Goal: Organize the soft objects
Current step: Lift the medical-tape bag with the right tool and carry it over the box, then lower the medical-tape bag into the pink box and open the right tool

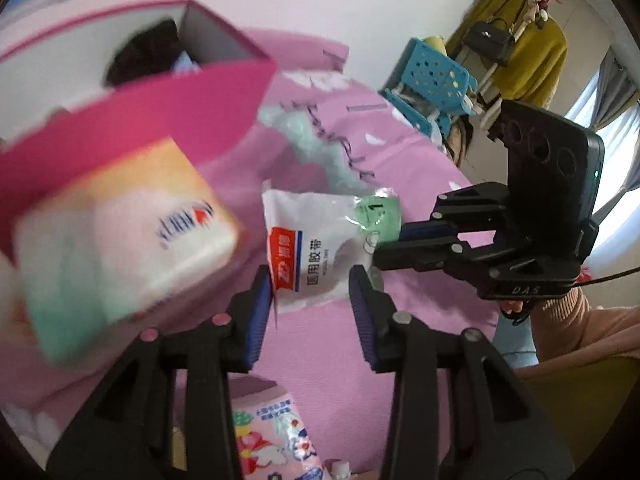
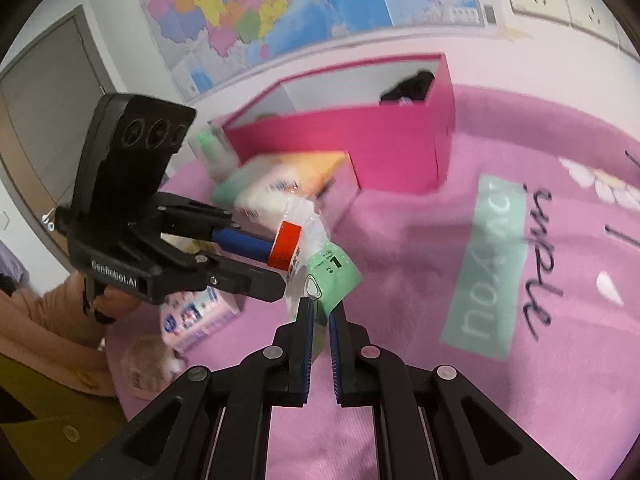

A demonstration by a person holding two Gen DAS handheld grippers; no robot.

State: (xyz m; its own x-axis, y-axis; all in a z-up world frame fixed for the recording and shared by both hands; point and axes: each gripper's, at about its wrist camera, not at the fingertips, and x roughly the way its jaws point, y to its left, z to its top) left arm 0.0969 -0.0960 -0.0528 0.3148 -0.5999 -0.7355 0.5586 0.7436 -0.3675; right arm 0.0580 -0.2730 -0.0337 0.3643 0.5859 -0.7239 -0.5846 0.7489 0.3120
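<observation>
Two grippers meet on one thing: a thin plastic tape packet [image 1: 320, 236], white with a red label and a green corner, held up above the pink bedspread [image 1: 400, 168]. Our right gripper [image 2: 320, 316] has its fingers clenched on the green corner, the film pinched between the blue pads. Our left gripper [image 1: 312, 300] stands spread, its fingers to either side of the packet's lower edge; in the right view one blue pad seems to touch the red label, but we cannot tell whether it presses. We judge the packet light and limp, with slick film that crumples and can slide out of a shallow pinch, so the best hold is deep across a flat edge or over the stiffer roll inside, not on a bare corner. Beside it lies a tissue pack [image 1: 120, 240], blurred, soft and squashy, which we would take across its short sides. Behind stands the pink box [image 2: 360, 136], open, with something dark inside, probably where soft things go. A small floral pack [image 1: 272, 432] lies near us on the bedspread.
</observation>
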